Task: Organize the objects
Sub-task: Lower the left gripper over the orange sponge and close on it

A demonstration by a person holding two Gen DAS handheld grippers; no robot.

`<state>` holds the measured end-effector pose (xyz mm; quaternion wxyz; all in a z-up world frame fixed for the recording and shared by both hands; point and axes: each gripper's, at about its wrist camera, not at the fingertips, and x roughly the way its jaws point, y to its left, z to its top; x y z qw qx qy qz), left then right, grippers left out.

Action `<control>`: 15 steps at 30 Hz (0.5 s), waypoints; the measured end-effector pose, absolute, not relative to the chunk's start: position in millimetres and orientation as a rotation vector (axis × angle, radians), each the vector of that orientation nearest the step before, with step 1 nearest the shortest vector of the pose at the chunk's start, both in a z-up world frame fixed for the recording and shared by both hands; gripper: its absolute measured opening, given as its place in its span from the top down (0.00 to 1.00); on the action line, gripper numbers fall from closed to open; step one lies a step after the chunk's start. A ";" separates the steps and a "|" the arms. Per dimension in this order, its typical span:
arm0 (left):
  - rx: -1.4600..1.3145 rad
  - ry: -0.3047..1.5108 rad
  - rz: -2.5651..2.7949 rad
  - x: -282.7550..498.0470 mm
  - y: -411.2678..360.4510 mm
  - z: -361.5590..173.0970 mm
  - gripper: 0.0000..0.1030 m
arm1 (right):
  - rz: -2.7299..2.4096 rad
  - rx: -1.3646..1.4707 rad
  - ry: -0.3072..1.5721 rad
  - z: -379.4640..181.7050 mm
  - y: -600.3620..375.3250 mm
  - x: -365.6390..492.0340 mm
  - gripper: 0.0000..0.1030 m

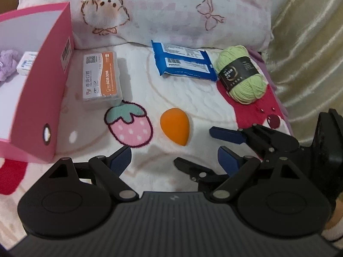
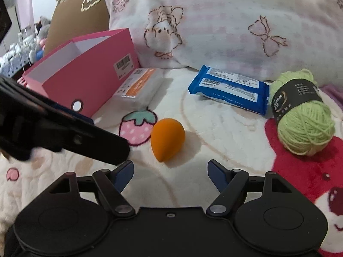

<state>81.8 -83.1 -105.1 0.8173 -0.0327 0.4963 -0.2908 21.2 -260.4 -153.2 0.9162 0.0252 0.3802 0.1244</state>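
An orange egg-shaped sponge [image 1: 174, 126] [image 2: 167, 141] lies on the fleece blanket just ahead of both grippers. My left gripper [image 1: 174, 156] is open, with nothing between its fingers. My right gripper [image 2: 170, 167] is open too and holds nothing; in the left wrist view the right gripper [image 1: 195, 147] reaches in from the right, close beside the left one. An open pink box [image 1: 49, 85] [image 2: 85, 81] stands at the left. Beside it lies a clear case with an orange label [image 1: 100, 79] [image 2: 139, 87]. Further right are a blue wipes pack [image 1: 184, 62] [image 2: 229, 92] and a green yarn ball [image 1: 242, 75] [image 2: 300, 115].
Inside the pink box lie a purple fluffy item [image 1: 7, 64] and a small white packet [image 1: 26, 62]. A large patterned pillow [image 1: 171, 10] [image 2: 214, 21] backs the objects. The left gripper's black housing [image 2: 64, 132] crosses the left of the right wrist view. A strawberry print [image 1: 128, 124] marks the blanket.
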 end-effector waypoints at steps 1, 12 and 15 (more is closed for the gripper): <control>-0.090 1.070 -0.620 84.4 -83.6 -109.3 0.17 | 0.242 0.067 0.780 -154.8 -260.2 23.3 0.23; 0.014 0.911 -0.526 82.8 -93.8 -132.4 0.26 | 0.127 0.052 0.699 -163.8 -239.9 24.6 0.24; 0.011 0.900 -0.539 83.4 -93.3 -134.1 0.26 | 0.152 0.041 0.690 -164.0 -236.8 22.7 0.26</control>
